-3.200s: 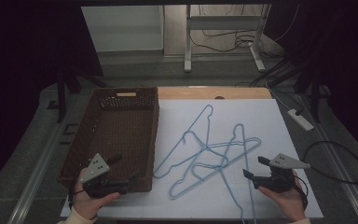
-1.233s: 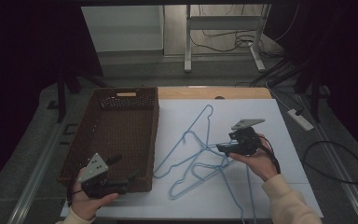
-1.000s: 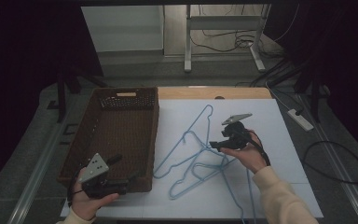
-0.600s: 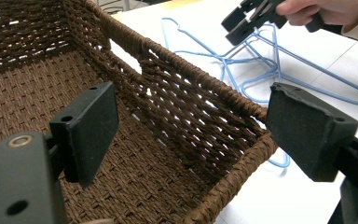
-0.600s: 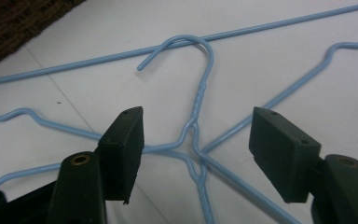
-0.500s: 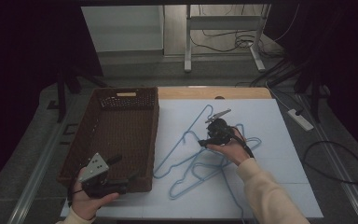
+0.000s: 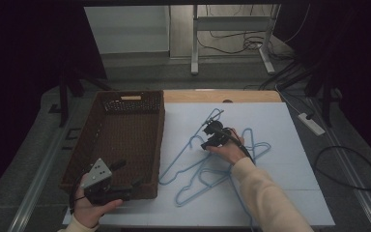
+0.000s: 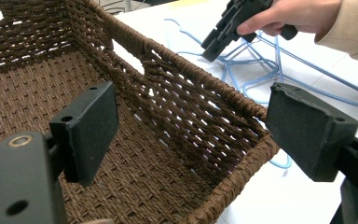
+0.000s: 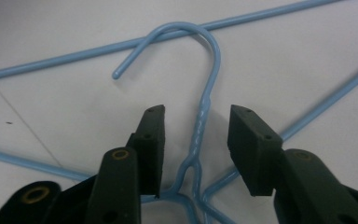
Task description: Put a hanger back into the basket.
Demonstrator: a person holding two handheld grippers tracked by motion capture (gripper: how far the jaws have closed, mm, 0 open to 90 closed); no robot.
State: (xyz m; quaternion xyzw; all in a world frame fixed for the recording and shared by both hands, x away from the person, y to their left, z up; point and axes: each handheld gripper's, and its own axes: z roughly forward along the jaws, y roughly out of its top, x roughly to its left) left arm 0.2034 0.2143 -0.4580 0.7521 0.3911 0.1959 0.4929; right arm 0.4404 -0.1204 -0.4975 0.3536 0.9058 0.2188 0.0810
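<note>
Hanger (image 9: 199, 126), blue wire, lies on the white table (image 7: 290, 125) just right of the wicker basket (image 7: 125, 140); right gripper (image 9: 196, 135) straddles its twisted neck, jaws closing but not yet touching; left gripper (image 8: 191, 135) gapes over the basket's near corner.

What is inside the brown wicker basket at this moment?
The brown wicker basket holds nothing on its woven floor in the high view. The left gripper at its near rim covers that corner, so that part cannot be checked.
</note>
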